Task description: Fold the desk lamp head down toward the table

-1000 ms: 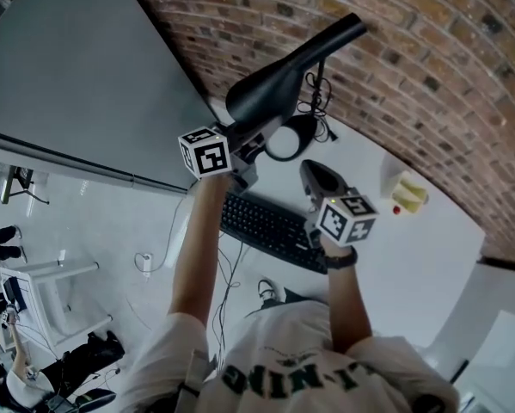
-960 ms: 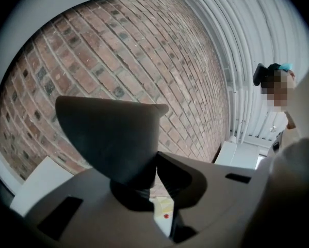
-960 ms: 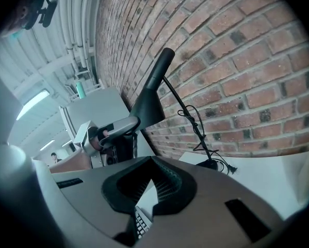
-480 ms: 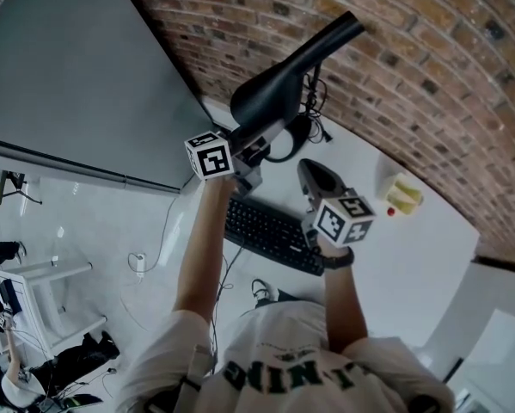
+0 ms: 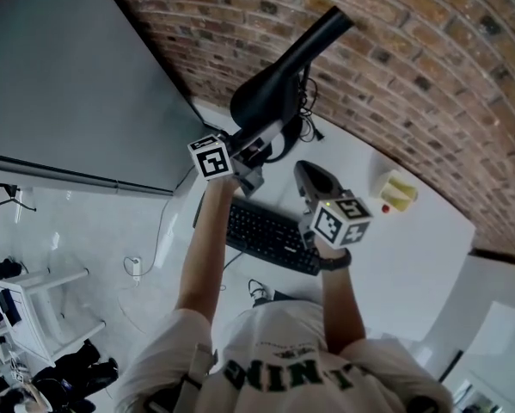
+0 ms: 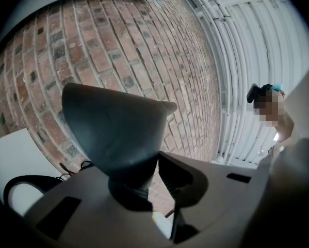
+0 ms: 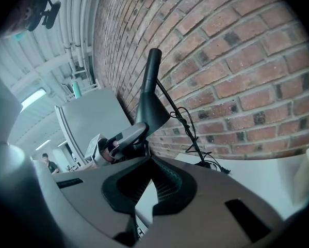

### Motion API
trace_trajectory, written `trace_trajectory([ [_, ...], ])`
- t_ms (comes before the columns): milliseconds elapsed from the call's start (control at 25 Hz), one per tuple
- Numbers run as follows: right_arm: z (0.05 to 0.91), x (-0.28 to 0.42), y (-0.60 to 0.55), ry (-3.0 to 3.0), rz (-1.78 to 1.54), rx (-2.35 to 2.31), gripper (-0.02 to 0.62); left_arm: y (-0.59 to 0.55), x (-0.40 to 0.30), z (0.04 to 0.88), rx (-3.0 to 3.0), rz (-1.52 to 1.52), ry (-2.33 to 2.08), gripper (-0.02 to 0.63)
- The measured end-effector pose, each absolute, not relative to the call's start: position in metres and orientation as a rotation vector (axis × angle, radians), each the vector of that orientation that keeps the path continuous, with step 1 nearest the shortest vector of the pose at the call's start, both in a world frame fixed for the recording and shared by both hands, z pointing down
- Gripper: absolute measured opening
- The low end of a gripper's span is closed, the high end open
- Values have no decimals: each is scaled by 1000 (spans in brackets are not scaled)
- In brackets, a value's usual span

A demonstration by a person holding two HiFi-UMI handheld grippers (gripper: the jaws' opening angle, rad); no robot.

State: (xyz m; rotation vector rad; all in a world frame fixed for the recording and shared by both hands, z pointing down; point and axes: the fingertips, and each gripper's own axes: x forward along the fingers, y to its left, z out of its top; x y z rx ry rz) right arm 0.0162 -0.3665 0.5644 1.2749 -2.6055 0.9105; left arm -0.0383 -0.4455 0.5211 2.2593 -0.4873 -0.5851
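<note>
The left gripper (image 5: 261,140) is held at the wide mouth of the lamp head (image 5: 274,84), which hangs over the back of the white tabletop (image 5: 412,256), close to the brick wall (image 5: 429,67). Its jaws have just been opening and are seen slightly spread. The lamp head's rim is lodged between them and lies against one pad, while a sliver of brick shows between the rim and the other pad. The pinch is therefore judged loosened rather than firm.

The step in hand is taken to be the letting-go after the fold. It is best done with the jaws spread fully clear of the rim before any retreat is made. The left gripper should then be drawn back along its own line, so that the rim is not dragged and the hinge is not lifted again.

In the head view the lamp head's long axis runs from 7 o'clock to 1 o'clock, with the mouth at the 7 o'clock end. In the right gripper view it stands almost from 12 to 6, slim end up and mouth turned down toward the tabletop, so the fold is judged well advanced.

At 4 o'clock from the lamp head, the right gripper (image 5: 305,172) is held over the keyboard (image 5: 266,231), apart from the lamp. Its jaws are pressed together on nothing.
</note>
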Motion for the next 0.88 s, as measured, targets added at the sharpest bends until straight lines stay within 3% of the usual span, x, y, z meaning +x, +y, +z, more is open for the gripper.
trace_trajectory([
  [560,565,19,-365,-2600,907,1280,-6,-449,-33,526,2255,-626,-483,35],
  [880,549,23,-359,-2604,884,1326,-6,-437,-34,545,2276,-410,-629,77],
])
